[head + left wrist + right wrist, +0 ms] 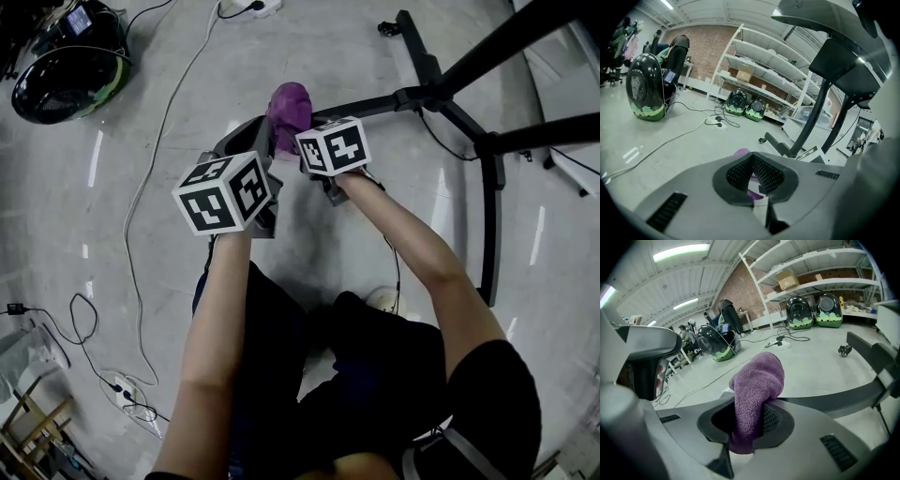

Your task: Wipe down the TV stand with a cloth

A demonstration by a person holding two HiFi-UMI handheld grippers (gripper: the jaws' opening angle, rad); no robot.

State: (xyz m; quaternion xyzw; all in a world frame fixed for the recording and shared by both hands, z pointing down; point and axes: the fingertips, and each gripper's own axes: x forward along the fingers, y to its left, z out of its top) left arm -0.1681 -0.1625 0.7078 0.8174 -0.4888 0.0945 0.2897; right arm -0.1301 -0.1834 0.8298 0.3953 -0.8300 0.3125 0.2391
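Pinching one cloth (757, 380), the right tongs (746, 430).

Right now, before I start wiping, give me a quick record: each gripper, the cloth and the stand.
left gripper: jaws together, nothing held
right gripper: jaws shut on the cloth
cloth: purple, bunched, sticking up out of the jaws
TV stand: black, on the floor, a base bar just beyond the cloth
cloth touching stand: cannot tell
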